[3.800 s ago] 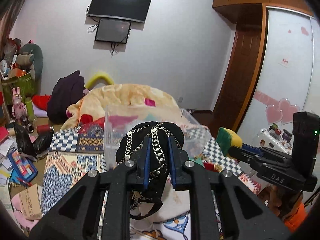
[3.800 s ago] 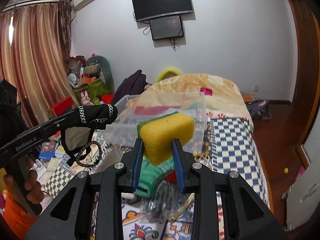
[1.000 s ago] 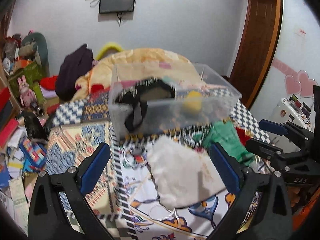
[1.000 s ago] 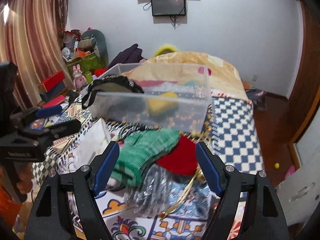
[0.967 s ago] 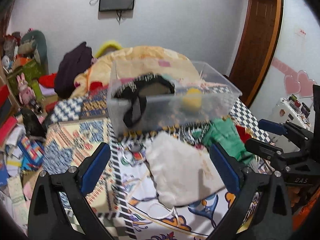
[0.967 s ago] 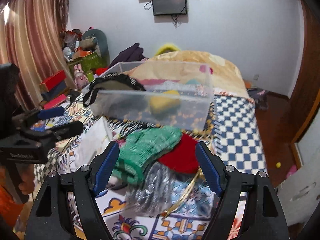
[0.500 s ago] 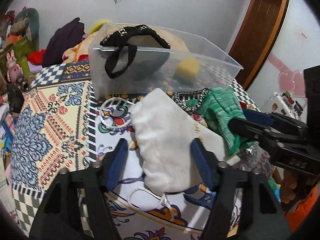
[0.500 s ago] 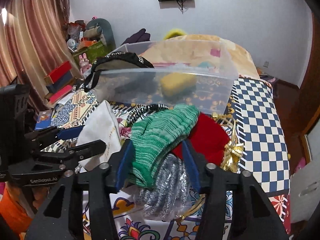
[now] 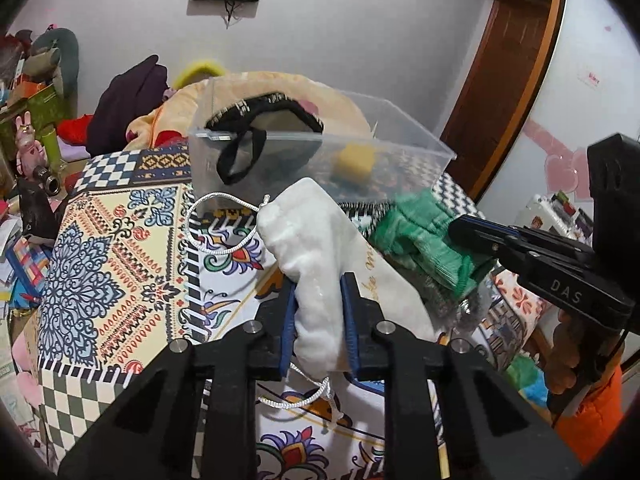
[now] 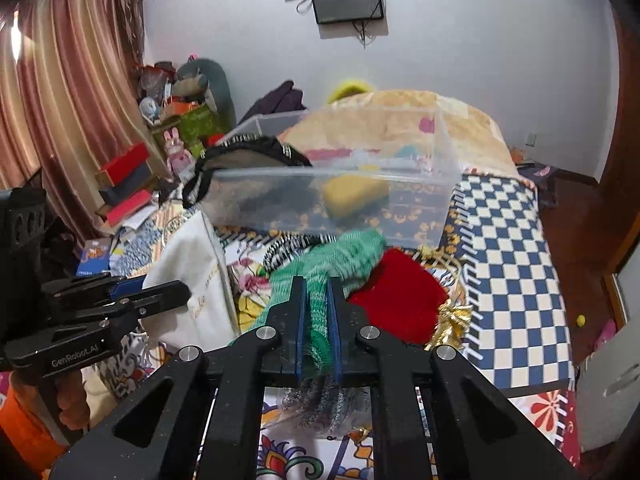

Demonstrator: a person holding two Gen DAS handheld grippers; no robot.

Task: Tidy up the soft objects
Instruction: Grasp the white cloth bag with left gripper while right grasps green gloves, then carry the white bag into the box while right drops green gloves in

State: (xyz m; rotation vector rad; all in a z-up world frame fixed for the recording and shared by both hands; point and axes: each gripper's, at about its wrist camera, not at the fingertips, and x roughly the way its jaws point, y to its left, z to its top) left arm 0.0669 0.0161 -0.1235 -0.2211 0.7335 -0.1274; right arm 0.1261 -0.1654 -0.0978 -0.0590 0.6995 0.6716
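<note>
My left gripper (image 9: 319,280) is shut on a white drawstring pouch (image 9: 316,248), which also shows in the right wrist view (image 10: 192,280). My right gripper (image 10: 318,284) is shut on a green knitted cloth (image 10: 340,256), which also shows in the left wrist view (image 9: 424,232). A clear plastic bin (image 9: 400,152) stands just beyond on the bed. It holds a black chain-trimmed bag (image 9: 264,116) and a yellow sponge (image 9: 355,162). The bin also shows in the right wrist view (image 10: 436,184).
A red cloth (image 10: 396,296), a silver mesh bundle (image 10: 316,404) and gold ribbon (image 10: 452,320) lie on the patterned bedspread (image 9: 112,248). A yellow blanket (image 10: 460,120) is heaped behind the bin. Clutter and boxes (image 10: 124,184) fill the floor at left.
Both grippers moved down and forward from open over the pile and closed: the left on the white pouch, the right on the green cloth. Both items are lifted slightly.
</note>
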